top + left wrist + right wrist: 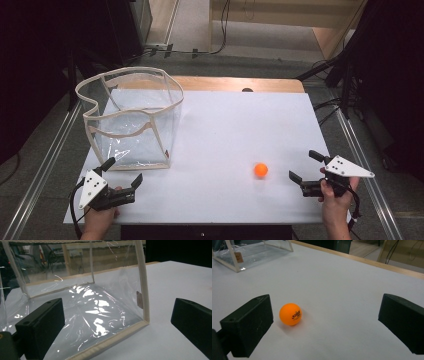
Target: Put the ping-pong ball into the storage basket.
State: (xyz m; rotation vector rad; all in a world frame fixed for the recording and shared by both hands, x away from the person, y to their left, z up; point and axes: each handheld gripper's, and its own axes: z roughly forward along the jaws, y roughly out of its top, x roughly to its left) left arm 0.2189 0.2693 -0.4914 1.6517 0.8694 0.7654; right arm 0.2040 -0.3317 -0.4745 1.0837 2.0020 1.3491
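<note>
Likely the approach before a pick. Ball (260,170) loose on table (225,130), just beside right gripper (306,171), jaws wide, empty. Left gripper (123,169) wide, empty, near bag (131,120). Next: straddle ball, close.

Even overhead light brightens the white table (225,130), while the surrounding room falls dark. White glare streaks the clear plastic bag (95,312); the orange ball (290,314) casts a soft shadow. Near jaws look slightly blurred.
</note>
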